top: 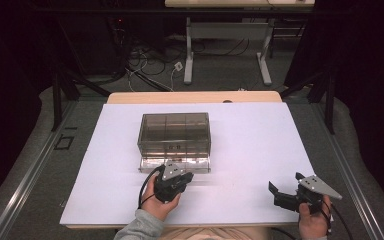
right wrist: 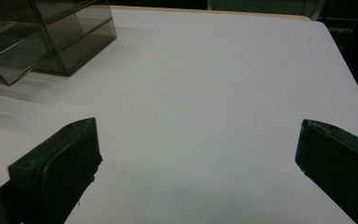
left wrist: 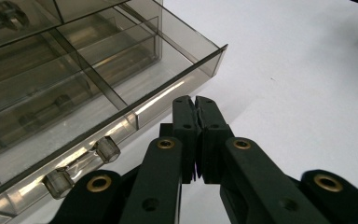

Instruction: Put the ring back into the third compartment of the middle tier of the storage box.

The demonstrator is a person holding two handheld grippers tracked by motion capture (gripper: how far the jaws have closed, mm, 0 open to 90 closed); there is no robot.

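A smoky clear drawer cabinet (top: 175, 131) stands mid-table on the white board. Its bottom drawer (top: 175, 165) is pulled out toward me. In the left gripper view that drawer (left wrist: 98, 79) shows its dividers and a clear handle (left wrist: 81, 165) on its front wall. My left gripper (top: 182, 175) sits just in front of the drawer, and in its own view the left gripper (left wrist: 196, 105) is shut with nothing between the pads, right of the handle. My right gripper (top: 286, 184) hovers near the front right of the board. In its own view the right gripper (right wrist: 196, 140) is wide open over bare board, with the cabinet (right wrist: 42, 32) far off to its upper left.
The white board (top: 260, 140) covers a wooden table (top: 195, 96). Dark floor, cables (top: 150, 65) and the legs of another table (top: 189, 55) lie beyond the far edge. A metal rail (top: 25, 180) runs along the left side.
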